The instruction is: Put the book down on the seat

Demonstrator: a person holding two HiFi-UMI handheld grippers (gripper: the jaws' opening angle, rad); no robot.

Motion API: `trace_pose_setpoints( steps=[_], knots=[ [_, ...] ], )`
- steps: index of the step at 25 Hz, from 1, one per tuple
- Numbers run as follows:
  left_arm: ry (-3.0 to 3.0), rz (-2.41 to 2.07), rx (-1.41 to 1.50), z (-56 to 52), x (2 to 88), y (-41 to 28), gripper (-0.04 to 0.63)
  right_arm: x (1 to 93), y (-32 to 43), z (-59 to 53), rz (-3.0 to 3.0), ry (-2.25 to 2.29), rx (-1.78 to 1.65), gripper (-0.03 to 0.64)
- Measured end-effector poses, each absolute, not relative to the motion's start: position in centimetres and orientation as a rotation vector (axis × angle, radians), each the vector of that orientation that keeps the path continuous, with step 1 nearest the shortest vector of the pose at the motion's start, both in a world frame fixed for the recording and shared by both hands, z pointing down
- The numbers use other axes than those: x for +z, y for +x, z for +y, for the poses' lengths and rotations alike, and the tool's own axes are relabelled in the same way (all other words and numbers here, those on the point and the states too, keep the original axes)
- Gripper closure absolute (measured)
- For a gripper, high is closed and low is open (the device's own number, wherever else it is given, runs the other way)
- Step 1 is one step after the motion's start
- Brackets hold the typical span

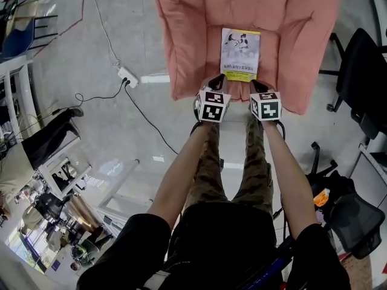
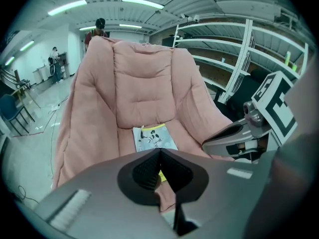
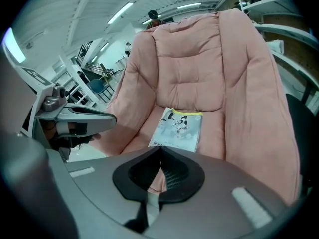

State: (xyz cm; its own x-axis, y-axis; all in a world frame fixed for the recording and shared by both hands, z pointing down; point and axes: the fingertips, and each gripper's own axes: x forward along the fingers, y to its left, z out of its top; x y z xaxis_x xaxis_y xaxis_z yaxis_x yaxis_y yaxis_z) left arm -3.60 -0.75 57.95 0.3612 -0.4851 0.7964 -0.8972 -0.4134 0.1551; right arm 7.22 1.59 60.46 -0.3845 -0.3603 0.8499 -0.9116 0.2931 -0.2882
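Plainly, both tools are clenched on nothing. The left gripper (image 1: 217,81) has its jaws pressed together, with only pink fabric showing past them in its own view, and the right gripper (image 1: 259,85) is the same: jaws together, nothing caught. The person holds the two side by side at arm's length, marker cubes facing up, with the tips over the front edge of the seat (image 1: 205,71).

Just past those tips lies the book (image 1: 240,54), flat on the seat cushion with its cover up. A yellow band runs along its far edge and a drawn figure shows on the pale cover. Neither gripper touches it. It sits slightly to the person's right of the cushion's middle, its near edge close to the right gripper.

The seat belongs to a padded pink armchair (image 1: 181,35), whose quilted back rises behind the book. On the grey floor to the left, a white power strip (image 1: 127,76) trails a black cable (image 1: 148,122). A black office chair (image 1: 363,71) stands to the right of the armchair.
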Motion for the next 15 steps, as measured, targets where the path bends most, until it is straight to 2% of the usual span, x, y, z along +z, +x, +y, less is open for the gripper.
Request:
trace_pose_setpoints(
  steps=[15],
  knots=[
    [2.058,-1.169,0.929,-0.1,51.1,-2.3,0.594,52.3,5.2,0.3,-1.968,1.1,0.891,0.604]
  ],
)
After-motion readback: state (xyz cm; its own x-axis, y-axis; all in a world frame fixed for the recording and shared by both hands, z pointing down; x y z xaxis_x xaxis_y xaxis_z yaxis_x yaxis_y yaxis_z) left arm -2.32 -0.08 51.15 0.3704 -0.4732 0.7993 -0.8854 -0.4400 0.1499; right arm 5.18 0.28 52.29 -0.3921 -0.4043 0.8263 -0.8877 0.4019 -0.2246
